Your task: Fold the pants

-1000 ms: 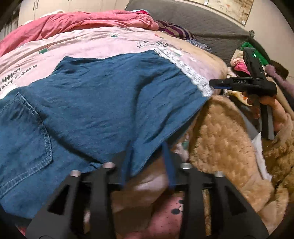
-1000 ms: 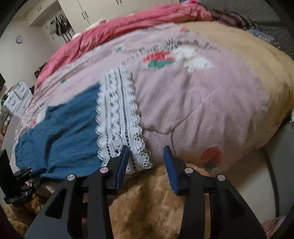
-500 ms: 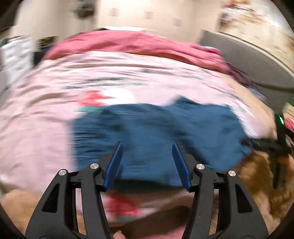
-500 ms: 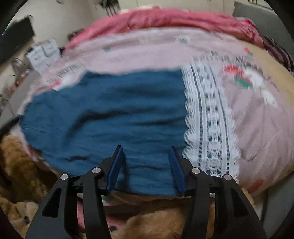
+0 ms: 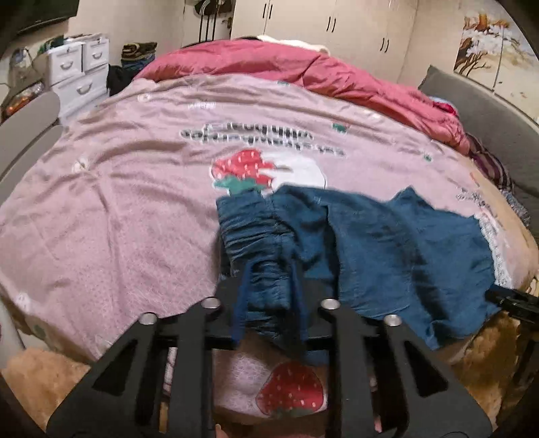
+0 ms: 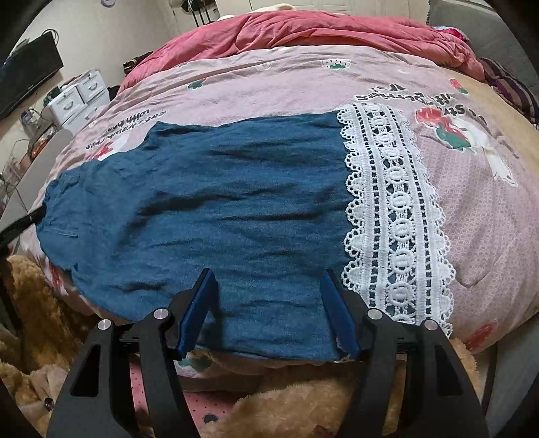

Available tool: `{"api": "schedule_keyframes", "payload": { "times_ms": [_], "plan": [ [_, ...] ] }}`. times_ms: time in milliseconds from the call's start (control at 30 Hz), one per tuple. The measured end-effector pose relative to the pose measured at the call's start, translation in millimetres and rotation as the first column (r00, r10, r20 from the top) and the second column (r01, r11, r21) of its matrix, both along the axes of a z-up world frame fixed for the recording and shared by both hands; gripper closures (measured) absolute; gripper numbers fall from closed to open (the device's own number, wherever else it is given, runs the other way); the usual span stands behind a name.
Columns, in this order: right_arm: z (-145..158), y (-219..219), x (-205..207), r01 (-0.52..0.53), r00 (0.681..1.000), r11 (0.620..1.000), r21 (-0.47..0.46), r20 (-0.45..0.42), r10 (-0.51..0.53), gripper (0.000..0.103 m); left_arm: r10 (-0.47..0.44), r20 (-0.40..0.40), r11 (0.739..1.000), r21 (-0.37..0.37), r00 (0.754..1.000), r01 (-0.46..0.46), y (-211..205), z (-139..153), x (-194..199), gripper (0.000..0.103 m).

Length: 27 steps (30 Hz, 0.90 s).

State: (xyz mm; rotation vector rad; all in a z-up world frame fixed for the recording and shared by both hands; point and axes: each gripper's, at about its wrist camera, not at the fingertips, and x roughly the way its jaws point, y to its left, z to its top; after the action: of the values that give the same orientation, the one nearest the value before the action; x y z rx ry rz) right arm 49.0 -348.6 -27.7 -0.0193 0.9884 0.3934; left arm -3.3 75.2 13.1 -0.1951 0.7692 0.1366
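While the left gripper (image 5: 269,296) closes at the bottom centre of its own view, a bunched piece of the blue pants (image 5: 387,242) — the gathered waistband (image 5: 256,236) — sits between its two narrow blue pads and is pinched there. Below this gripper, at the lower edge of the frame, a printed strawberry (image 5: 291,390) shows on the pink bedspread (image 5: 118,202), and tan fluffy fabric (image 5: 30,380) fills the lower left corner.

From the pinched waistband the pants stretch to the right of the frame, lying on the bedspread near its front edge. The right gripper (image 6: 267,313) is at the bottom centre of its view — its jaws are wide and opening, one on each side of the front edge of the blue cloth, and I cannot tell if the pads touch it. Just right of it, the white lace hem (image 6: 394,215) of the pants runs up the frame.

Farther back, in the upper part of both views, a red quilt (image 5: 303,70) lies across the bed. At the upper left stands a white drawer unit (image 5: 77,67), and cream wardrobe doors (image 5: 320,23) close the top of the left view.
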Motion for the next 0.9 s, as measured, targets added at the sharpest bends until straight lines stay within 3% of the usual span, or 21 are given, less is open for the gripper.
{"api": "schedule_keyframes", "payload": {
  "times_ms": [67,133,267,367,467,600,667,767,900],
  "plan": [
    [0,-2,1,0.004,1.0,1.0,0.007,-0.006,-0.004,0.039,0.025,0.002,0.999,0.043,1.0,-0.025,10,5,-4,0.093],
    [-1,-3,1,0.004,1.0,1.0,0.01,-0.007,-0.004,0.039,0.02,-0.032,0.999,0.033,0.999,-0.019,18,3,-1,0.093],
    [-2,0,1,0.003,1.0,1.0,-0.008,-0.004,-0.003,0.039,0.036,-0.105,0.998,0.05,0.994,-0.031,20,-19,7,0.078],
    [-2,0,1,0.002,1.0,1.0,-0.007,-0.005,-0.002,0.039,0.051,-0.073,0.998,0.037,0.996,-0.048,25,-16,2,0.071],
    [-2,1,1,-0.002,1.0,1.0,-0.014,-0.007,0.001,0.039,0.062,-0.024,0.998,0.008,0.998,-0.062,32,6,-11,0.064],
    [3,0,1,0.001,1.0,1.0,0.004,-0.009,-0.001,0.039,0.073,0.076,0.991,0.106,0.994,-0.081,26,50,-25,0.064],
    [11,-4,0,0.007,1.0,1.0,0.029,0.005,-0.007,0.039,0.009,0.121,0.997,0.072,0.993,-0.018,22,65,-18,0.058],
    [30,-14,-1,0.018,0.998,0.998,0.067,0.064,-0.022,0.039,-0.121,0.136,0.993,0.019,0.983,0.12,3,73,13,0.056],
    [56,-33,8,0.047,0.989,0.994,0.101,0.135,-0.06,0.039,-0.314,0.114,0.947,-0.029,0.943,0.319,-40,71,75,0.055]
  ]
}}
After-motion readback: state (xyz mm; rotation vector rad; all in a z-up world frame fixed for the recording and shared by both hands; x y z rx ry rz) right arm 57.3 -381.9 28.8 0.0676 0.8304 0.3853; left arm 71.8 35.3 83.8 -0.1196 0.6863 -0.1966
